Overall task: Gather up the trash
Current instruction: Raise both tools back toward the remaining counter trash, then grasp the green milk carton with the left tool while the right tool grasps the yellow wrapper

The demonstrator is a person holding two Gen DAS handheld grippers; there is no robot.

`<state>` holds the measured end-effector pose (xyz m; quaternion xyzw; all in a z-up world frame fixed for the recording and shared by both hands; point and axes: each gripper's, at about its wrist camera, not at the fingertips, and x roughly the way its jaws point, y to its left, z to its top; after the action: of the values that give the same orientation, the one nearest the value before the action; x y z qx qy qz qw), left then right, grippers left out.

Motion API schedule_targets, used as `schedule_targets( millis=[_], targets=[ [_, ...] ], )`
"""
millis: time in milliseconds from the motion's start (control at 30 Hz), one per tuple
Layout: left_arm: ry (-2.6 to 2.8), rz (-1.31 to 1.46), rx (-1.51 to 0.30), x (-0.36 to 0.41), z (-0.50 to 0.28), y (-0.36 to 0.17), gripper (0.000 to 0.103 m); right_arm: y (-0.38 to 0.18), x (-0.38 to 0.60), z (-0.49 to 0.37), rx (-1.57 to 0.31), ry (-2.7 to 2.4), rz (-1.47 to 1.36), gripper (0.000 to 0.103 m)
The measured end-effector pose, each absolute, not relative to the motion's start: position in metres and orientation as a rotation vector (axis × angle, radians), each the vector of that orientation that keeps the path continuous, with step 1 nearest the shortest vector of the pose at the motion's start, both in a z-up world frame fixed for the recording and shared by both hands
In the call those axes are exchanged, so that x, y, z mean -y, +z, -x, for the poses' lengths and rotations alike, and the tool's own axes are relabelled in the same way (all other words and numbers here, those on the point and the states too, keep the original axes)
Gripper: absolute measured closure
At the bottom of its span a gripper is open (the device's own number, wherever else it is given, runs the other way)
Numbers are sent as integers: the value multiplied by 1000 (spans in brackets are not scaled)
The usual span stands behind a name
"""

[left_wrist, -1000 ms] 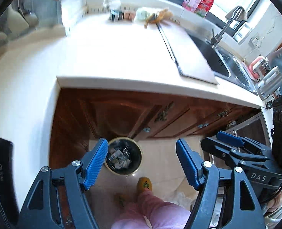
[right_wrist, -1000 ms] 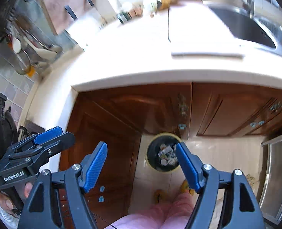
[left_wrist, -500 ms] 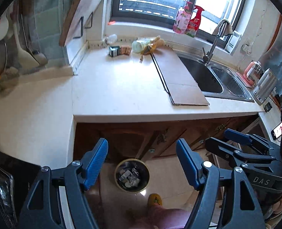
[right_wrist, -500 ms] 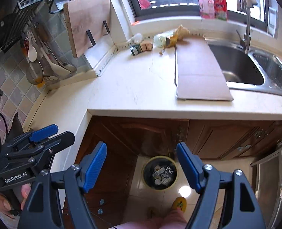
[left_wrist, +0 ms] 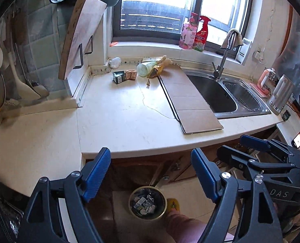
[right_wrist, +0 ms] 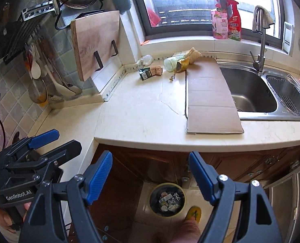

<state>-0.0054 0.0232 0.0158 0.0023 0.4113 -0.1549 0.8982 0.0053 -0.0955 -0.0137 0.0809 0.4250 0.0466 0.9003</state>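
Observation:
Trash lies at the back of the cream counter: a green carton (left_wrist: 119, 76) (right_wrist: 146, 73), a small brown packet (left_wrist: 131, 74) (right_wrist: 157, 70), a tipped pale-green jar (left_wrist: 146, 68) (right_wrist: 171, 62), a yellow wrapper (left_wrist: 157, 69) (right_wrist: 182, 64) and a crumpled white wad (left_wrist: 115, 62) (right_wrist: 146, 59). A flattened cardboard sheet (left_wrist: 190, 99) (right_wrist: 209, 99) lies beside the sink. On the floor a round bin (left_wrist: 148, 204) (right_wrist: 167, 199) holds scraps. My left gripper (left_wrist: 151, 174) and right gripper (right_wrist: 150, 172) hang above the counter's front edge, jaws opening, nothing between them.
A steel double sink (left_wrist: 223, 93) with a tap is on the right, bottles (left_wrist: 194, 32) on the window sill, a kettle (left_wrist: 279, 95) further right. A wooden cutting board (right_wrist: 95, 42) and utensils hang on the left wall. A person's slippered foot (right_wrist: 193, 213) stands by the bin.
Both grippers rose and tilted up from the floor bin, so the counter, window and trash at the back came into view. The jaws of both spread slightly wider.

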Motion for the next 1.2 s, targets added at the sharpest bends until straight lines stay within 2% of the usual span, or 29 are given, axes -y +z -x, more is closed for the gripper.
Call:
schedule_targets(
  millis=[333, 667, 900, 1200],
  targets=[
    [-248, 19, -874, -11, -92, 9, 23, -24, 118, -98, -894, 137, -165, 23],
    [-174, -61, -921, 31, -247, -7, 22, -35, 167, -240, -961, 167, -155, 23],
    [-206, -167, -1007, 46, -366, -44, 22, -55, 215, -353, -1027, 128, -235, 23],
    [-250, -251, -1064, 57, -449, -89, 22, -102, 239, -448, -1126, 128, -325, 23]
  ],
)
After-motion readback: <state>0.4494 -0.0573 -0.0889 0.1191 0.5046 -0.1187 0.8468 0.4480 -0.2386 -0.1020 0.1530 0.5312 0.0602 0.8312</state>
